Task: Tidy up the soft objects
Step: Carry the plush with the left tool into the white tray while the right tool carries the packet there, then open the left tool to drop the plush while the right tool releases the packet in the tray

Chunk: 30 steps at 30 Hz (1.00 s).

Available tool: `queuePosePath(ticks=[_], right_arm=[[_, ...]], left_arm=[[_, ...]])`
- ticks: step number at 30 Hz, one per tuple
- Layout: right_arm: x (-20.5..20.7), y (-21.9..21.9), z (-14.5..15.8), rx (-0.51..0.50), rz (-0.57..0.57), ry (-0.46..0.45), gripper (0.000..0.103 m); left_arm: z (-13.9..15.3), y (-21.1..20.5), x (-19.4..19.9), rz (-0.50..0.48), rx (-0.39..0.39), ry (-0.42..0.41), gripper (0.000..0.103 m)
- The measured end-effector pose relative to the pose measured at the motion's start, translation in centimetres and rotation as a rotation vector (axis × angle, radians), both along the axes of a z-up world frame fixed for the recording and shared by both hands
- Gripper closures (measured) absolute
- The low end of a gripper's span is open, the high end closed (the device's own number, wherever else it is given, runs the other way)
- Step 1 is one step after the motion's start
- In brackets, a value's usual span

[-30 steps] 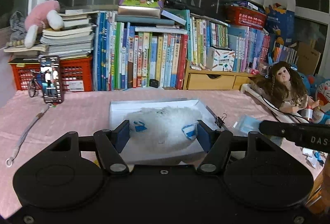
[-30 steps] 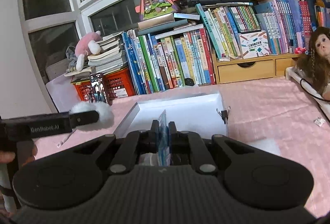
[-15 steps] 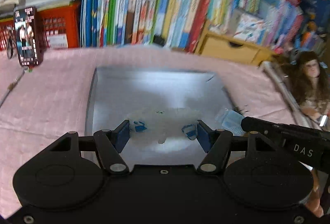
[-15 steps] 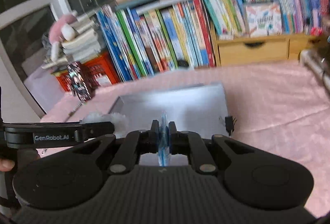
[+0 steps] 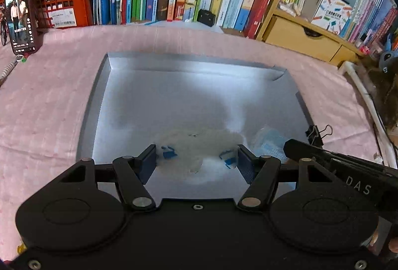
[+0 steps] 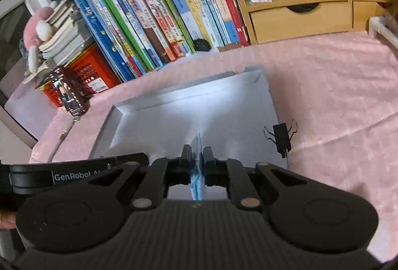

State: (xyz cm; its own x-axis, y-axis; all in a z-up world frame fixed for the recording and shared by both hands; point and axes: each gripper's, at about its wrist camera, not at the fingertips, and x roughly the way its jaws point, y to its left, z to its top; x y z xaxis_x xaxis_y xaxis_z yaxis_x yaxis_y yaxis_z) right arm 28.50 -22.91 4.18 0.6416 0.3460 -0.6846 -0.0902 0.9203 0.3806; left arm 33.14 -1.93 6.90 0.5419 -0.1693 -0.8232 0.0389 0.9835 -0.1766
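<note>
Both grippers over the shallow white box, each carrying something soft.

My left gripper (image 5: 196, 160) has its fingers set wide with a white fluffy item (image 5: 199, 148) filling the span between the pads; its long axis runs side to side, low over the white box (image 5: 159, 95) near the edge closest to me. My right gripper (image 6: 197, 160) is pinched narrow on a blue packet (image 6: 197, 175) standing on edge, its long axis pointing straight ahead into the box. In the left wrist view that packet sits just right of the fluffy item. Ahead of both, most of the box floor is bare. A black binder clip (image 6: 282, 139) lies at the box's right edge on the pink cloth (image 6: 335, 100). I read "GenRobot" on the left gripper's arm and "DAS" on the right's.
</note>
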Motion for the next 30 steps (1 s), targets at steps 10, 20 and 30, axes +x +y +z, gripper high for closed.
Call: queuePosePath(ticks=[10, 20, 30], right_arm=[[0.4, -0.5, -0.7, 0.012, -0.007, 0.056, 0.085], [-0.4, -0.8, -0.1, 0.019, -0.015, 0.040, 0.048], [-3.1, -1.7, 2.3, -0.003, -0.021, -0.037, 0.035]], left_arm=[[-0.2, -0.6, -0.1, -0.013, 0.014, -0.018, 0.037], [1.5, -0.8, -1.8, -0.037, 0.046, -0.078, 0.018], [4.3, -0.3, -5.8, -0.068, 0.041, -0.162, 0.014]])
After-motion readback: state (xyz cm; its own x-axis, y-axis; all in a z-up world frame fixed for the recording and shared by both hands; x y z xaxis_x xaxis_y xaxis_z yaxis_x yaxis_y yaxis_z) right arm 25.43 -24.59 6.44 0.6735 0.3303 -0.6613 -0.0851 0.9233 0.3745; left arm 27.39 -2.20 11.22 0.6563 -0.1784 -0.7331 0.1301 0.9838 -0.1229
